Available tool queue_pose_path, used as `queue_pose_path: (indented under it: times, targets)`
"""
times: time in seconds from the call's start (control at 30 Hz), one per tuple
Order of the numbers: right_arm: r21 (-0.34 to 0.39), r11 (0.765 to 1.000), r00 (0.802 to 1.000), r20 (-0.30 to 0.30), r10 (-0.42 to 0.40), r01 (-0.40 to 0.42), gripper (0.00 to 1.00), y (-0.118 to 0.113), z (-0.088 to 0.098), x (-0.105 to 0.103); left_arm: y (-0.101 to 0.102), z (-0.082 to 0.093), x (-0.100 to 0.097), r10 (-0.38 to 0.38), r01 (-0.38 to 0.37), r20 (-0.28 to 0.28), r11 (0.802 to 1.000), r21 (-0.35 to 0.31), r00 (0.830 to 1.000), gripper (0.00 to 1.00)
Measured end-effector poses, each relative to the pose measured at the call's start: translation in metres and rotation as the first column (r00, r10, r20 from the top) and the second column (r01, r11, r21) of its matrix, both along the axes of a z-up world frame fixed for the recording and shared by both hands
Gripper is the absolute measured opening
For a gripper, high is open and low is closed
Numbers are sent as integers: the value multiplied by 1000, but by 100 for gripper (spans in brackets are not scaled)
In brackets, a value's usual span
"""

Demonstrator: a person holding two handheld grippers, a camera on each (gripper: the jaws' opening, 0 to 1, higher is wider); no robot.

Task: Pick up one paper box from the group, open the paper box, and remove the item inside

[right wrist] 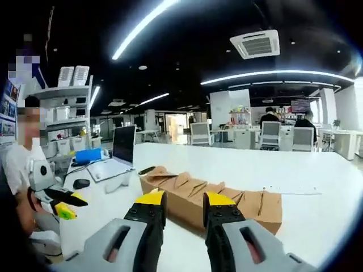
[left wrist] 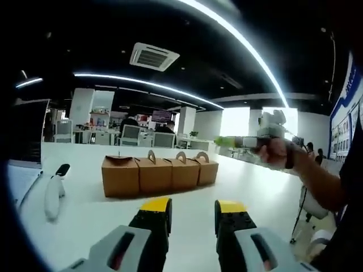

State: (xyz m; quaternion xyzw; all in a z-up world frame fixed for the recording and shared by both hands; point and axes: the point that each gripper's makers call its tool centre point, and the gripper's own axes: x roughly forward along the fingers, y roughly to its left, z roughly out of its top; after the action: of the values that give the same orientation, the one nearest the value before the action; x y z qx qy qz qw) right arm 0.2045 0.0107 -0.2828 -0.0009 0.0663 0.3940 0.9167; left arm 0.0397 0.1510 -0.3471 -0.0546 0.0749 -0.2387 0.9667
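Several brown paper boxes (left wrist: pixel 159 174) with curved handles stand in a row on the white table (left wrist: pixel 249 187), untouched. My left gripper (left wrist: pixel 193 207) hovers just in front of the row, its yellow-tipped jaws apart with nothing between them. To the right, a hand holds my right gripper (left wrist: pixel 258 139) up in the air, well above the table. In the right gripper view the same row of boxes (right wrist: pixel 227 199) runs off to the right, just beyond my open right gripper (right wrist: pixel 184 199). The left gripper (right wrist: pixel 65 198) shows at that view's left edge.
An open laptop (right wrist: pixel 116 153), a mouse (right wrist: pixel 81 183), a dark phone (right wrist: pixel 146 170) and a blue object (right wrist: pixel 88 156) lie near one end of the table. White pen-like items (left wrist: pixel 54 195) rest left of the boxes. Desks, chairs and people fill the office behind.
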Motion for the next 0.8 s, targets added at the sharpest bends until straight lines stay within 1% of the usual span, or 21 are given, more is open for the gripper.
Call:
queue_pose_path:
  times: [0.07,0.13,0.23,0.37,0.53,0.67,0.8]
  targets:
    - [9,1000,1000,-14,-18,18,27,4,-3,12,3,1,-2,2,-2,2,1000,-3,1000,32]
    - [14,999,998,-43,-37,38,27,7,-8,24,6,3,-2,8,-7,10,1000,-11,1000,32]
    - [20,998,995,-75,-58,60,27,11,-13,36,11,1,-3,16,-16,7,1000,-11,1000,32]
    - [23,996,993,-90,-82,84,27,17,-18,47,16,-1,-3,17,-16,3,1000,-13,1000,32]
    - [14,996,991,-94,-92,93,27,22,-22,54,22,-3,-4,25,-25,1,1000,-19,1000,32]
    - [-25,990,985,-96,-140,139,27,22,-31,71,25,-7,-4,30,-30,-8,999,-26,1000,32]
    - [-37,988,983,-106,-151,148,27,23,-36,78,25,-6,-4,27,-27,-6,999,-31,1000,32]
